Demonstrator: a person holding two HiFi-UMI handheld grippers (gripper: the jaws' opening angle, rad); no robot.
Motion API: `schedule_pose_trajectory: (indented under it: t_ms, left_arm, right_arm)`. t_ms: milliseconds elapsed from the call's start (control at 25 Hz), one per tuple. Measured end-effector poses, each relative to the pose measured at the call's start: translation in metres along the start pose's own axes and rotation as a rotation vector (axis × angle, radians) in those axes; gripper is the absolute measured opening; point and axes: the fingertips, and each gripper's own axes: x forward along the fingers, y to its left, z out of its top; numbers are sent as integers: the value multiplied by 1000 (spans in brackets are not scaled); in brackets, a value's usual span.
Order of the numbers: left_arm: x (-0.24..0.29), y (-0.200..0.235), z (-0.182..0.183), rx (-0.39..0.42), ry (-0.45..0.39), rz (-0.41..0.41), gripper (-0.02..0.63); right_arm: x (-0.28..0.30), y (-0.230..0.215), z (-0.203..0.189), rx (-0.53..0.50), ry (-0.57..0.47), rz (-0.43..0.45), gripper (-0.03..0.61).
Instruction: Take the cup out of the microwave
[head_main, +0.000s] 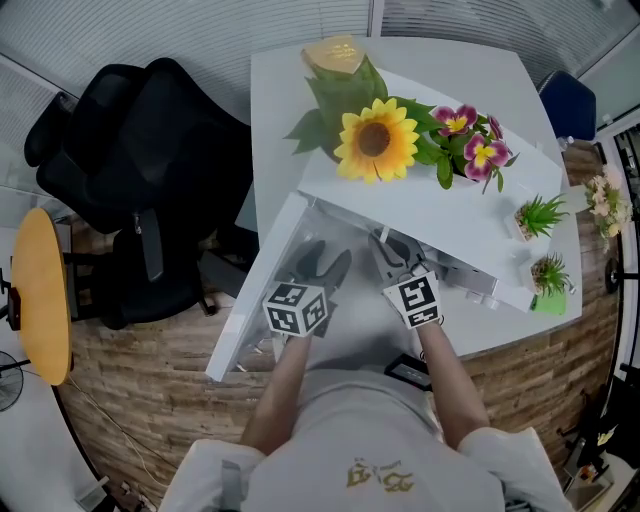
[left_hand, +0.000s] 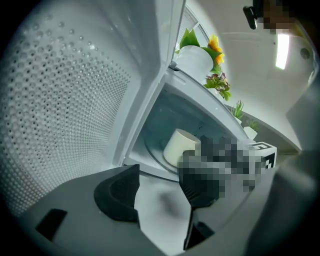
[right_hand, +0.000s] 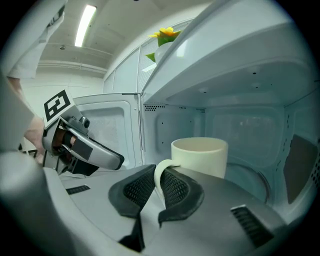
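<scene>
The stiff cream ceramic cup (right_hand: 200, 156) sits inside the white microwave (right_hand: 240, 125). It is probably light, smooth and breakable. The right gripper (right_hand: 159, 186) pinches its handle (right_hand: 161, 172), the natural hold. The left gripper (left_hand: 159, 192) is spread, empty, outside the microwave.

Both forearms are seen extended forward from the head view, the left forearm (head_main: 277, 388) and right forearm (head_main: 452, 375) converging slightly toward the grippers. One gripper is held in each hand, with the marker cubes turned upward. The left gripper (left_hand: 160, 189) is noted with its jaws spread well apart and nothing gripped between the pads. The right gripper (right_hand: 156, 189) is carried just beside it, pointed a little below level. Its jaws are drawn nearly together, and the pads are clamped on the handle of the cup (right_hand: 200, 156).
</scene>
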Motion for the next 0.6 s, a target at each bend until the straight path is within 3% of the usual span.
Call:
schedule_pose_trajectory:
  t_ms: [600]
  left_arm:
    - [-7, -8, 4, 2, -18, -4, 244]
  right_arm:
    - [-18, 11, 2, -15, 1, -10, 37]
